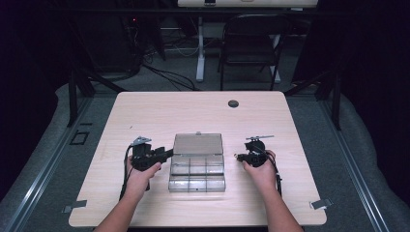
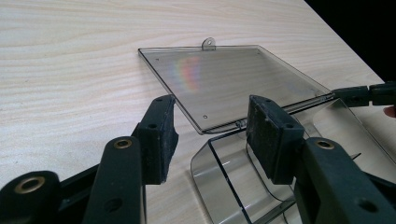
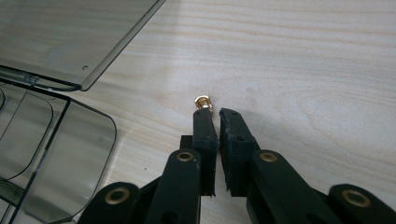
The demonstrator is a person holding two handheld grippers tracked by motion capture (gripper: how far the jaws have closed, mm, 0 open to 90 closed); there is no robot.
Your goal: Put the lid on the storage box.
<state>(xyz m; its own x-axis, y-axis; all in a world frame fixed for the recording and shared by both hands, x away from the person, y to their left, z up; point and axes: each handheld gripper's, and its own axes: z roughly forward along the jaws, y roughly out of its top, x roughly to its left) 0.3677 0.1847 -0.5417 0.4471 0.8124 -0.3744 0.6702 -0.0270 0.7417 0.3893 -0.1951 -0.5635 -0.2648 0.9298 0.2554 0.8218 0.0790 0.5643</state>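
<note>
Brass fitting (image 3: 203,101) at right gripper (image 3: 216,113) tips

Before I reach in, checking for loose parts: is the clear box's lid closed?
No, the lid lies flat open on the table behind the box.

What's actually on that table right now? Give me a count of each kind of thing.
Clear plastic box, lid open flat: 1
Small brass piece, at the tips of the right tongs: 1
Handheld black tongs, counting the left tongs: 2
Dark round plug in the tabletop: 1
Total: 5
</note>
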